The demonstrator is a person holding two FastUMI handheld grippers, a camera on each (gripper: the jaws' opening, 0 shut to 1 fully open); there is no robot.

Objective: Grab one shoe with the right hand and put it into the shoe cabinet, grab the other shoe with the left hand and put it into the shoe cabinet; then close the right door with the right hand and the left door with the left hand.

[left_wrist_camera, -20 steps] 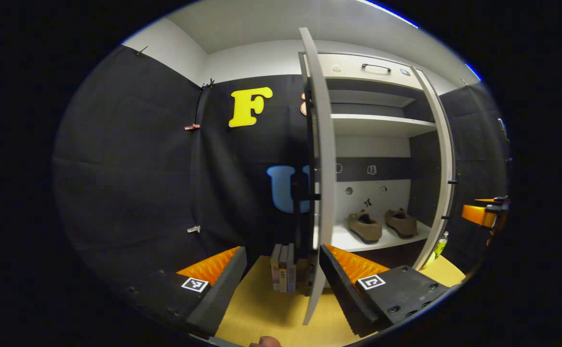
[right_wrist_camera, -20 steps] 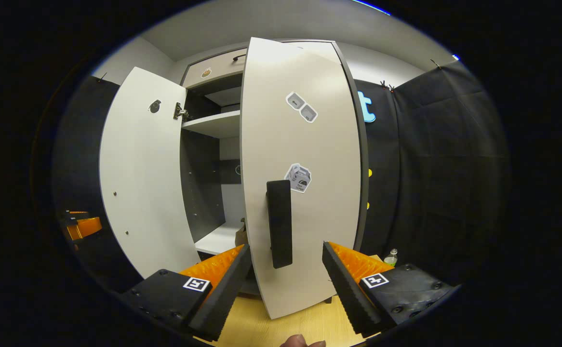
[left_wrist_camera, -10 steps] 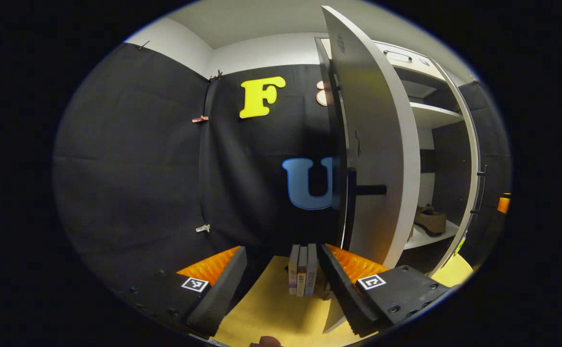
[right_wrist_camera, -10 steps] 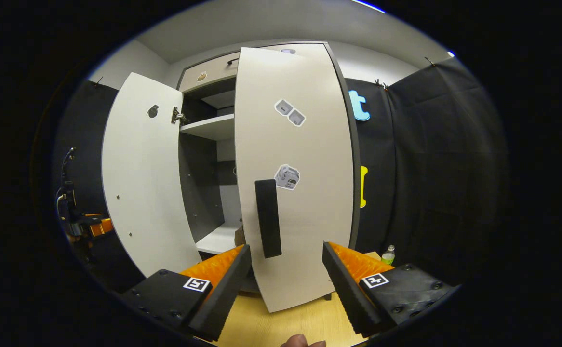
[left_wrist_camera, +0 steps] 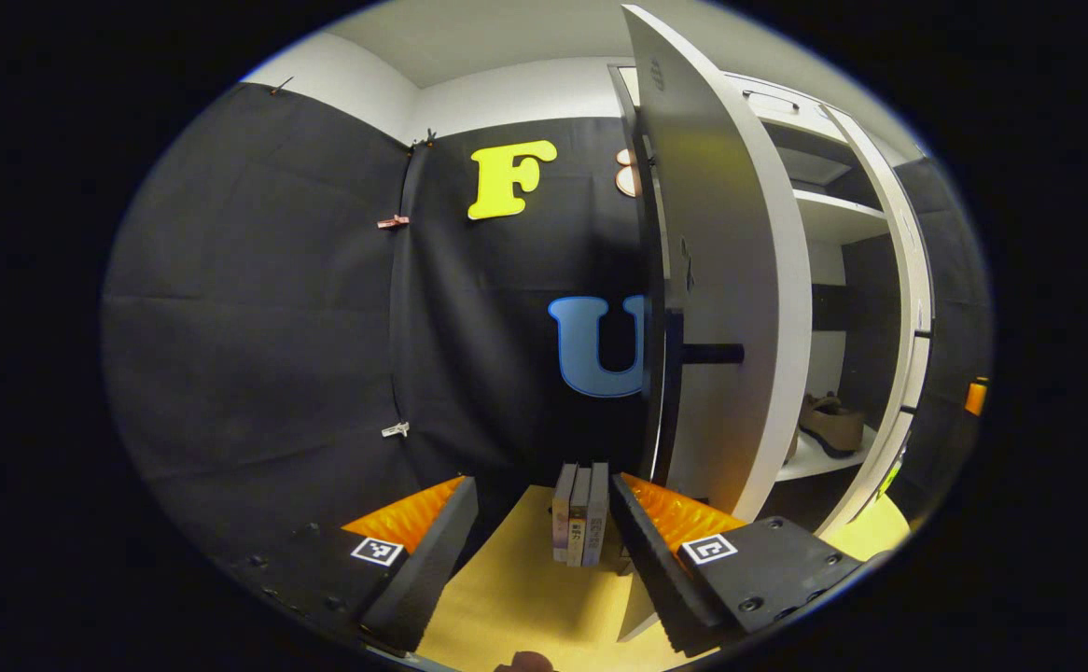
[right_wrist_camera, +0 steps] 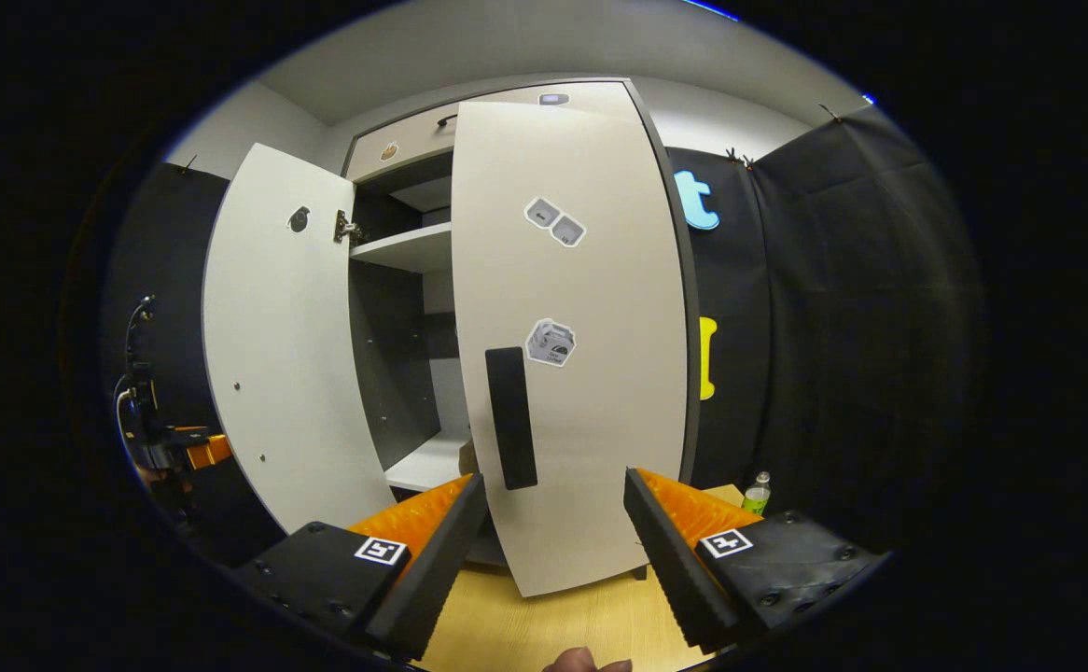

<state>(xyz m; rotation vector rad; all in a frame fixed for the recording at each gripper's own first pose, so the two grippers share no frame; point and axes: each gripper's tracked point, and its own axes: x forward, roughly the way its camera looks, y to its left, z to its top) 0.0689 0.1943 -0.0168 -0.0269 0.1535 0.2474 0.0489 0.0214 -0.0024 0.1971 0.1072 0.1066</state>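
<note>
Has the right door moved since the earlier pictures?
Yes. In the right gripper view the right door has swung toward closing; beside the cabinet, the opening is narrower.

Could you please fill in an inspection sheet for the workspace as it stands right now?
Surface: light wooden floor under the shoe cabinet.
Job's things: brown shoe on the lower shelf; right door partly open, its black handle facing the right tool; left door ajar, seen edge-on.
Clutter: books standing beside the cabinet; small bottle on the floor.
Grippers: left tool open, empty; right tool open, empty, in front of the right door.
Cables: nothing seen for certain.
Surroundings: black cloth booth wall, white ceiling.
</note>
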